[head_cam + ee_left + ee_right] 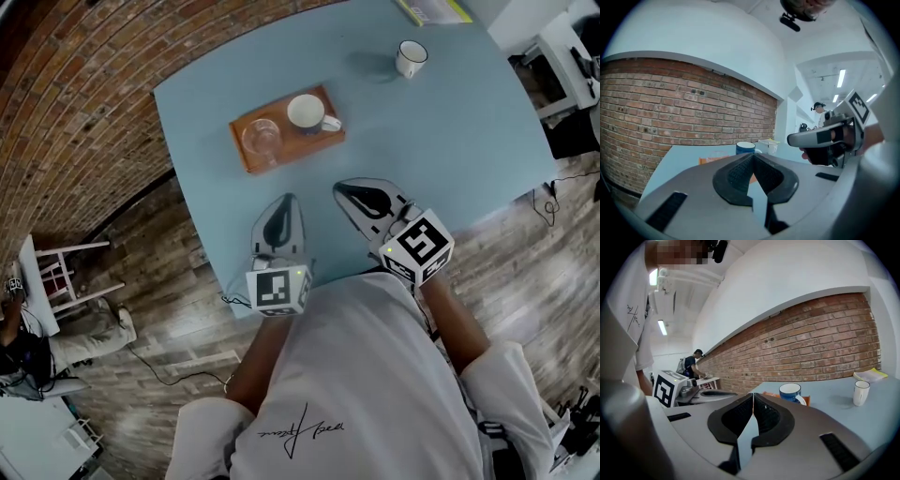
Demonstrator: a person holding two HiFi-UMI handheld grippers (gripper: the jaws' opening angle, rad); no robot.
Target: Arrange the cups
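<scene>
Centrally, rectangular wooden tray (round ceramic mug aboard).

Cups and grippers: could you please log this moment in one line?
left gripper: shut, empty | right gripper: shut, empty | tray: mug, glass | white cup: off tray

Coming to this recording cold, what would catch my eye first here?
An orange tray near the middle of the pale blue table stands out, holding a clear glass and a blue mug. A lone white cup sits apart toward the far edge. Nearest the person, the left gripper and right gripper hover side by side, both shut and empty.
</scene>
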